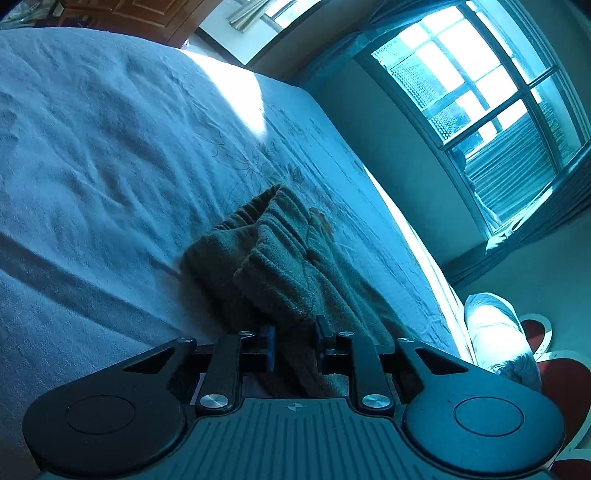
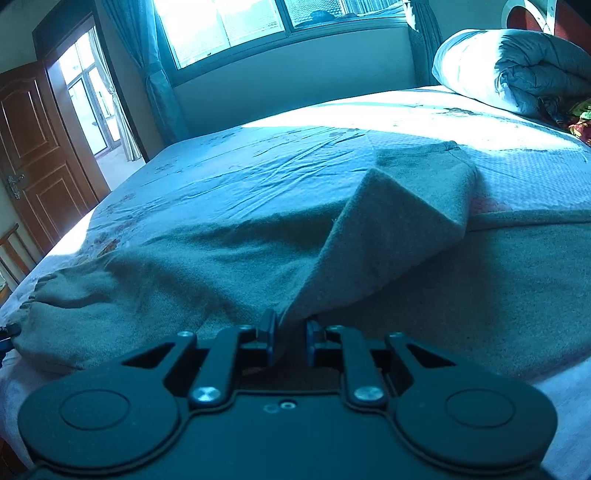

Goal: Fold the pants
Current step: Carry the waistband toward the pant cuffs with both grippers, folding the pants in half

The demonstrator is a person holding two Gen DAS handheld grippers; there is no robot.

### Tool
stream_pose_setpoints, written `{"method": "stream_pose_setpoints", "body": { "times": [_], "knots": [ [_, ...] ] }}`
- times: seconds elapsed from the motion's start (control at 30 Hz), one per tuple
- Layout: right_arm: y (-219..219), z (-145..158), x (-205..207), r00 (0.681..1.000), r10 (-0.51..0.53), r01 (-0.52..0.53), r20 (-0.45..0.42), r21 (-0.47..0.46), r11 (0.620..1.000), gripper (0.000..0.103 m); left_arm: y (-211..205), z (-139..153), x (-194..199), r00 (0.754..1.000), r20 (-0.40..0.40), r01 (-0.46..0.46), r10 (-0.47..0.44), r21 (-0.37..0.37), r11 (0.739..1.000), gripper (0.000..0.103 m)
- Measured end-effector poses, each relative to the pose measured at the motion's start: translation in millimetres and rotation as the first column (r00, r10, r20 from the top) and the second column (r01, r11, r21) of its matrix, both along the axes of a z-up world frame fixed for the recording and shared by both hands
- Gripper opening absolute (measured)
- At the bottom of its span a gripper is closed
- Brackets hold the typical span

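Observation:
Grey-brown fleece pants (image 2: 207, 258) lie spread on the bed (image 2: 258, 166). In the left wrist view the pants (image 1: 280, 273) hang bunched from my left gripper (image 1: 295, 341), with the elastic waistband at the far end resting on the sheet. The left jaws are shut on a strip of the fabric. My right gripper (image 2: 291, 332) is shut on a fold of the pants and lifts it into a peaked flap (image 2: 399, 206) above the flat part. The waistband (image 2: 37, 295) lies at the left.
The pale bedsheet (image 1: 110, 166) is wrinkled. A rolled quilt (image 2: 517, 70) sits at the bed's far right corner and also shows in the left wrist view (image 1: 498, 332). A window (image 2: 258, 22) and a wooden door (image 2: 33, 147) lie beyond the bed.

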State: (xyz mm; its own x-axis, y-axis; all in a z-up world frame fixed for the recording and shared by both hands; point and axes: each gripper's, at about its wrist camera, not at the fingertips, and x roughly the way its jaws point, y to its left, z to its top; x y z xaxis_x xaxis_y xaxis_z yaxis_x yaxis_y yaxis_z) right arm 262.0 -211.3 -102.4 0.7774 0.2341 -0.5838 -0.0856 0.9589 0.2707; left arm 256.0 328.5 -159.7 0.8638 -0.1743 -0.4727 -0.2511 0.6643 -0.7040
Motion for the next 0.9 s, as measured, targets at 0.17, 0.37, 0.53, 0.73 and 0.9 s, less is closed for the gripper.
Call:
{"method": "stream_pose_setpoints", "body": {
  "times": [0.17,0.37,0.53,0.73,0.9],
  "knots": [
    [1,10,5,1.0,0.004,-0.004,0.018,0.039,0.999,0.009,7,66,8,0.979,0.193,0.048,-0.067,0.099,0.994,0.019],
    [-1,3,2,1.0,0.005,-0.005,-0.001,0.056,0.998,0.011,31,0,23,0.994,-0.089,0.08,-0.07,0.116,0.99,0.019],
    [-1,2,0,1.0,-0.021,0.022,-0.01,0.073,0.997,0.011,28,-2,15,0.997,-0.053,0.061,-0.055,0.106,0.993,0.019],
    [0,-1,18,0.995,-0.038,0.051,-0.094,0.136,0.989,0.0,28,-2,23,0.995,-0.066,0.078,-0.071,0.113,0.991,0.019],
    [-9,65,38,0.993,-0.039,0.016,0.115,0.19,0.982,0.0,33,67,44,0.968,0.193,0.147,-0.161,0.087,0.985,0.019]
  ]
}}
